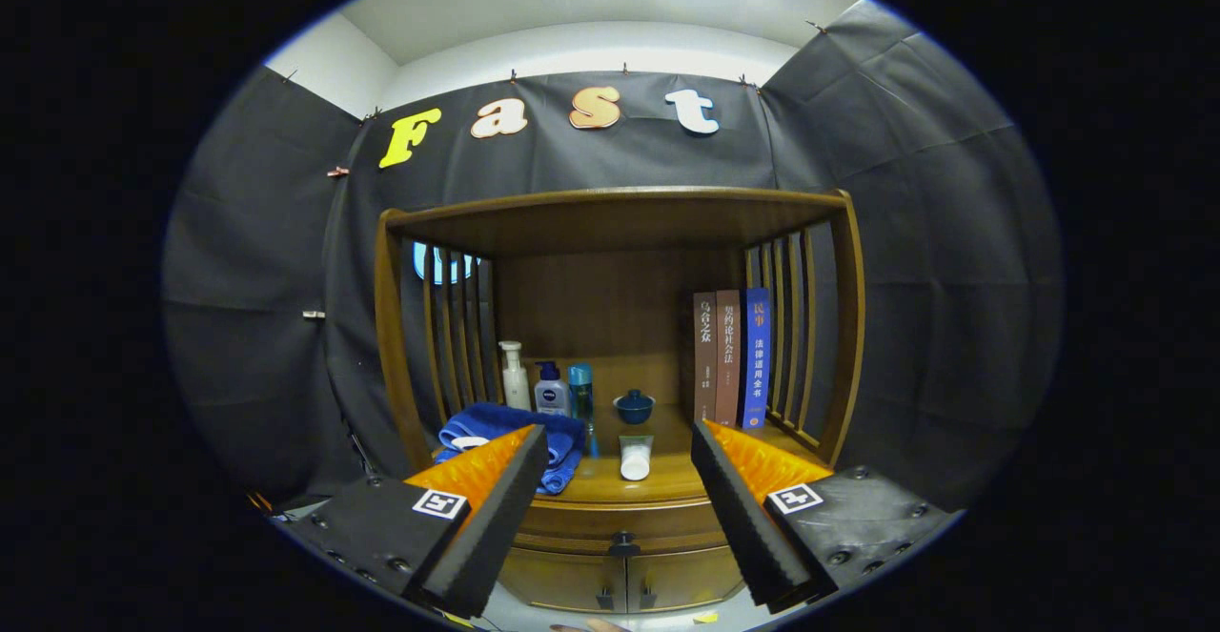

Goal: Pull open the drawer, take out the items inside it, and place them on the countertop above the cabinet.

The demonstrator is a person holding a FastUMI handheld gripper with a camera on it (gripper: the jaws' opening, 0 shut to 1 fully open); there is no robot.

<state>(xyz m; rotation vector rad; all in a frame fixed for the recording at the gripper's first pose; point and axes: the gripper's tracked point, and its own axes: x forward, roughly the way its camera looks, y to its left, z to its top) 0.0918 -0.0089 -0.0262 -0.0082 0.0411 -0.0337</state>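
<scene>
Cabinet (620, 222): polished wood, warm sheen. Drawer (624, 522) front: same glossy wood, dark knob, perhaps metal. Towel (496, 422): soft blue cloth, matt. Bottles (551, 389): smooth plastic. Books (729, 356): paper covers. Hand-held gripper (620, 508) spread wide apart; fingers (496, 518) matt, foam-like, ribbed.

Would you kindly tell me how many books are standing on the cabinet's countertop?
3. They stand upright in a row at the countertop's right end against the slatted side: brown book, reddish-brown book, blue book. The open tongs frame the closed drawer.

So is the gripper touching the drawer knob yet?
Apart. The gripper view shows the open gripper held short of the cabinet, the drawer knob beyond its fingers.
</scene>
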